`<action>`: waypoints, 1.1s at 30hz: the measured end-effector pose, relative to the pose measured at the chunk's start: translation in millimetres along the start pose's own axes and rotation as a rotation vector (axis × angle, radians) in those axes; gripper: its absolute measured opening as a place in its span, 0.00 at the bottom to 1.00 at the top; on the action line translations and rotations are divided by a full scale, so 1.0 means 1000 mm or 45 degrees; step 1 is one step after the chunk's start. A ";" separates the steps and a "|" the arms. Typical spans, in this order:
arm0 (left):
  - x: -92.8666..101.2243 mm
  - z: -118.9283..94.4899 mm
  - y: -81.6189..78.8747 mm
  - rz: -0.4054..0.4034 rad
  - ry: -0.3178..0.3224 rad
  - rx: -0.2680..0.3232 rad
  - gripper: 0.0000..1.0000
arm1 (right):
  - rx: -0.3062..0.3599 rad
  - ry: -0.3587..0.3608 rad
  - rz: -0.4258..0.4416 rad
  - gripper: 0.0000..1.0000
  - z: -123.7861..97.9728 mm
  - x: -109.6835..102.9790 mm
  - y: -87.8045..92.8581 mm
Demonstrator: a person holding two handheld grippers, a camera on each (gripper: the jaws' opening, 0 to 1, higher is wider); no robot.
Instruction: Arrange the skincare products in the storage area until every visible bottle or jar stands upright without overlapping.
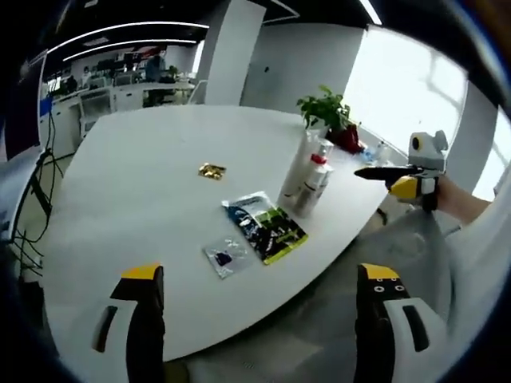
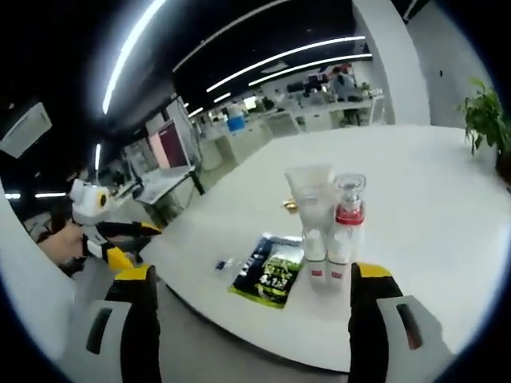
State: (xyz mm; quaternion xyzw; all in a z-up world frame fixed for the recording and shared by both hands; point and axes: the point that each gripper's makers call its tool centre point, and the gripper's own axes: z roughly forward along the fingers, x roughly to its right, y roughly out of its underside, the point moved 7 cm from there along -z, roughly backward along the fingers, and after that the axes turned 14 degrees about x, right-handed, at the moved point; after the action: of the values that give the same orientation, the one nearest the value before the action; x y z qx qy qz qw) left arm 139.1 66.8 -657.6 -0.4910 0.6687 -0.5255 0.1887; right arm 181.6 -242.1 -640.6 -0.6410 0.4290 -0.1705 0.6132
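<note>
Clearly both tools gape empty; left tool [image 1: 263, 319] view alone catches a gold packet [image 1: 211, 170] beyond the upright bottles [image 1: 307, 179]

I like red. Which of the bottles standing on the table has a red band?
The spray bottle with the clear cap has the red band below the cap. In the right gripper view it stands right of the plain white tube, which has no red band up there.
</note>
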 end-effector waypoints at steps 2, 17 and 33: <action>-0.001 0.000 0.000 -0.009 -0.011 0.000 0.94 | 0.008 0.010 0.001 1.00 0.000 0.001 0.000; 0.001 0.007 0.004 0.041 -0.006 -0.110 0.93 | 0.010 -0.013 0.014 0.96 -0.001 0.001 0.003; -0.008 0.033 -0.008 0.105 0.021 -0.212 0.91 | 0.064 -0.017 0.014 0.94 -0.002 0.001 0.000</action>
State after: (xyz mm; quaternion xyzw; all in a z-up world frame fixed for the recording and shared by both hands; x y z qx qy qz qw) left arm 171.3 56.8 -664.6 -0.4727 0.7312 -0.4641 0.1631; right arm 180.6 -244.7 -640.5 -0.6241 0.4240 -0.1734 0.6330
